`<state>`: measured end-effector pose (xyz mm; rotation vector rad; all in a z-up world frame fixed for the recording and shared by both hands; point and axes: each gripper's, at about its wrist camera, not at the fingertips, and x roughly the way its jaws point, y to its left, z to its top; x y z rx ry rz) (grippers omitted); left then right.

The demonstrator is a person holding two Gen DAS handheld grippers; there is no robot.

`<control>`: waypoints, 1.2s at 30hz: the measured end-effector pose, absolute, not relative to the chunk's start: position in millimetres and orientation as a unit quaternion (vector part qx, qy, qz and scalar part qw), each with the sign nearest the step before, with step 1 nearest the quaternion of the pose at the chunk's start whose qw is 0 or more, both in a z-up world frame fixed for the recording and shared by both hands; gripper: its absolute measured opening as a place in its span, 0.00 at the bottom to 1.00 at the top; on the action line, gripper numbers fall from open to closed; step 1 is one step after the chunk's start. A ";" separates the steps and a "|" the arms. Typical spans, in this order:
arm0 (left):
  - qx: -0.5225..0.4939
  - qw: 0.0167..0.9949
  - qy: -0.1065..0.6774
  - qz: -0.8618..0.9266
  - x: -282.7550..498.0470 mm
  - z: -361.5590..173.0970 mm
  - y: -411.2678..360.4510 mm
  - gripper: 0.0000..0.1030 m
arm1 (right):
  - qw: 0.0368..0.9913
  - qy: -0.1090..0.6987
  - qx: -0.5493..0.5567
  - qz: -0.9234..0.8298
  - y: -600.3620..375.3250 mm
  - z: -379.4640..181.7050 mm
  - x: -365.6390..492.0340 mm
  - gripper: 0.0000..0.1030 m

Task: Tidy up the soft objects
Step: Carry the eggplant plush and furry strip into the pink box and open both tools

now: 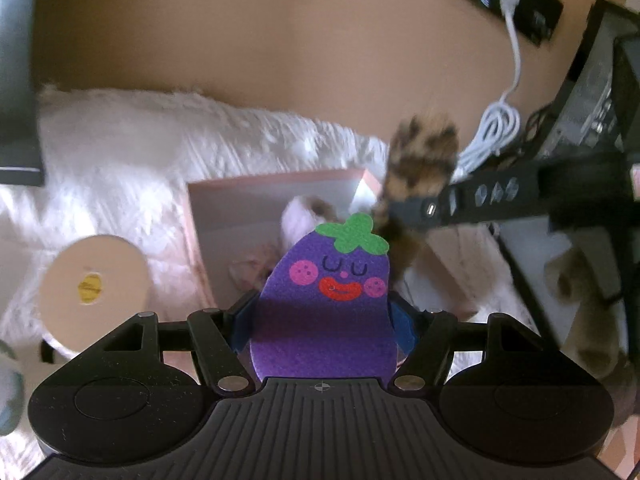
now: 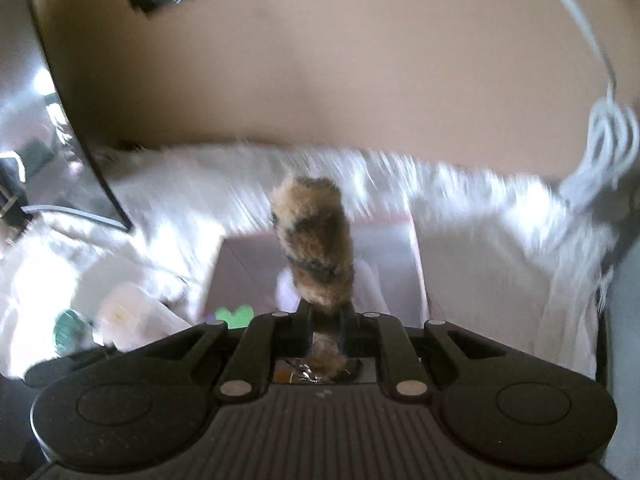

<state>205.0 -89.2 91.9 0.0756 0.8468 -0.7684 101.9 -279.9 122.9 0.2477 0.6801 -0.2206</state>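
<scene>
both wrist views close, angled down, sharing pink box (image 1: 276,188).

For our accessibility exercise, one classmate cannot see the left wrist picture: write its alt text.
The left gripper holds a purple eggplant-shaped felt toy with a smiling face over an open pink box on a white furry blanket. At right, the right gripper holds a spotted brown furry toy above the same box.
</scene>
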 end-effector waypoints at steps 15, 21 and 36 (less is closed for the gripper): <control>0.155 0.809 0.428 -0.371 218.0 43.5 -145.9 0.77 | 0.900 0.392 0.151 -0.114 -308.3 63.5 123.9 0.12; 0.091 0.816 0.409 -0.399 216.5 64.9 -121.4 0.71 | 0.907 0.371 0.161 -0.118 -313.7 76.3 111.1 0.20; -0.083 0.830 0.348 -0.427 228.9 128.1 -51.4 0.71 | 0.942 0.290 0.139 -0.094 -279.1 111.4 67.2 0.36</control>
